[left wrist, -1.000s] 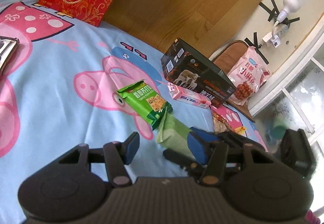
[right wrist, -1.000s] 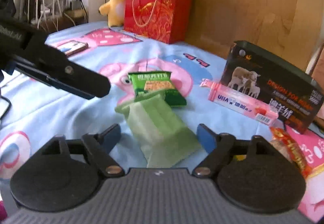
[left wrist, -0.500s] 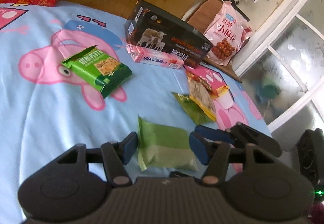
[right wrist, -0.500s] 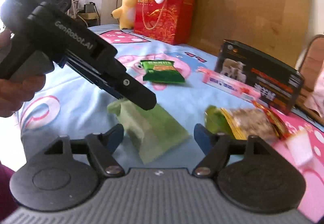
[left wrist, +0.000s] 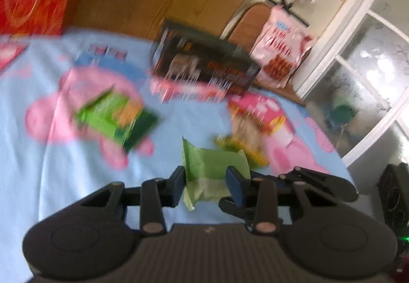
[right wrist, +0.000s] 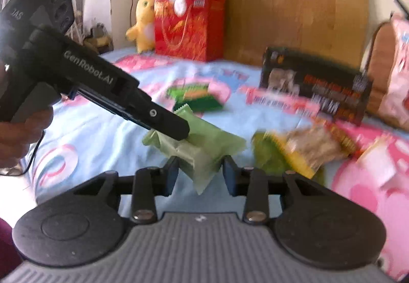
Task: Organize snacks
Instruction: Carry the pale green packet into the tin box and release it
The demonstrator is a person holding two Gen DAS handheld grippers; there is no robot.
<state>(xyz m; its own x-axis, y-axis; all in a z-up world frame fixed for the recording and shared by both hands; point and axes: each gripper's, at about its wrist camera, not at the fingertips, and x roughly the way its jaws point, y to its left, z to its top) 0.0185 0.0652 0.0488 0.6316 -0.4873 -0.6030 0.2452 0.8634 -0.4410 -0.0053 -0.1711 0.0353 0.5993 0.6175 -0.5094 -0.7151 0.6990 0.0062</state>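
A pale green snack packet (left wrist: 214, 162) is crumpled between both grippers just above the blue bedsheet (left wrist: 64, 180). My left gripper (left wrist: 207, 184) has its jaws closing, pads pressing the packet's near end. In the right wrist view, my right gripper (right wrist: 200, 175) also has its jaws closing, and its pads squeeze the other end of the same packet (right wrist: 204, 145). There the left gripper (right wrist: 180, 129) reaches in from the left, held by a hand (right wrist: 23, 134). Both views are motion-blurred.
On the sheet lie a green cracker pack (left wrist: 115, 119), a long pink box (left wrist: 186, 91), a black carton (left wrist: 204, 65) and yellow-orange snack bags (right wrist: 306, 147). A pink bag (left wrist: 281, 53) leans on a chair. A red gift bag (right wrist: 189, 27) and plush toys stand by the headboard.
Both pairs of jaws have narrowed from wide apart onto the pale green packet, which now looks crumpled and raised. The left view has swung slightly and blurred.
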